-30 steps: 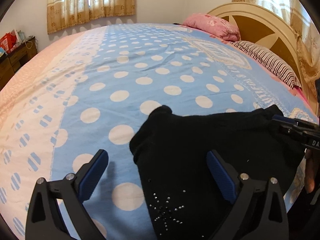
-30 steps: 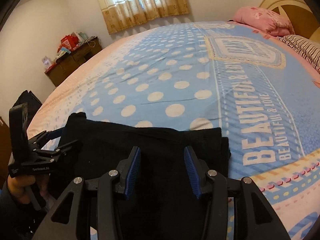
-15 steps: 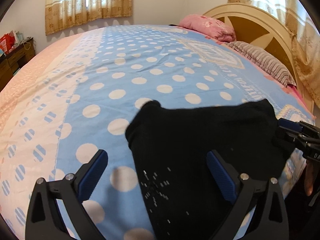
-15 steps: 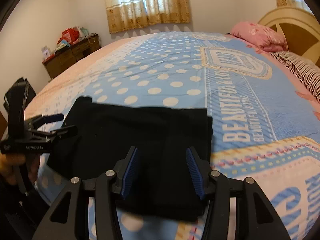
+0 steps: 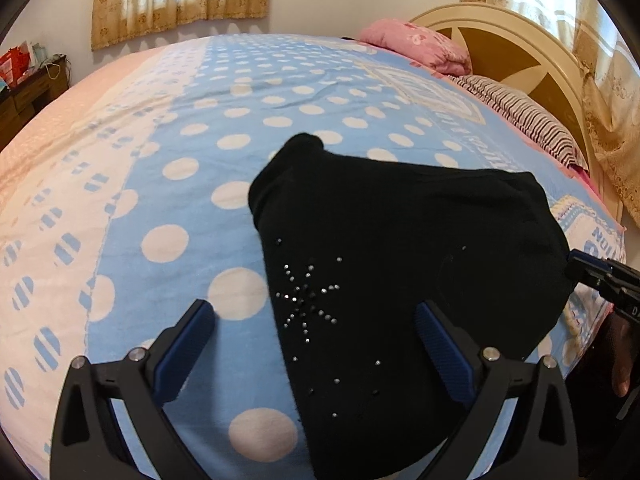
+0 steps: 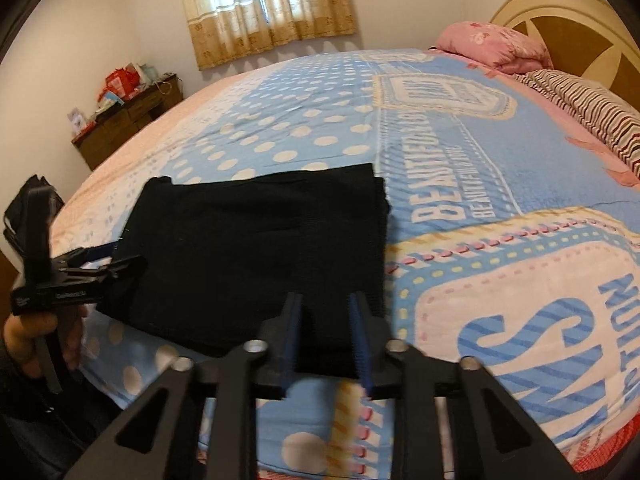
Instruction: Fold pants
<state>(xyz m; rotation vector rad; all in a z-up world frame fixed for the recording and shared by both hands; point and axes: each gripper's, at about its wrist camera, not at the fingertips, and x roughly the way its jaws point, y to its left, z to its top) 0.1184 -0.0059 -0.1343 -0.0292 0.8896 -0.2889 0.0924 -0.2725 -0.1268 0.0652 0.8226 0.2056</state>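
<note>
Already the black knit pants (image 6: 256,248) lie folded compactly on the dotted blue bed cover (image 6: 460,160), left tool (image 5: 316,340) apart, right tool (image 6: 325,334) just narrowed, empty.

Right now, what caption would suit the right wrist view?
Folded black pants on a polka-dot bedspread, the right hand-held gripper narrowed over their near edge.

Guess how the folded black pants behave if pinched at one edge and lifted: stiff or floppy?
Likely floppy: the black pants lie in soft layers that follow the bedspread, so a one-edge lift probably unfolds them. The rhinestones might snag.
</note>
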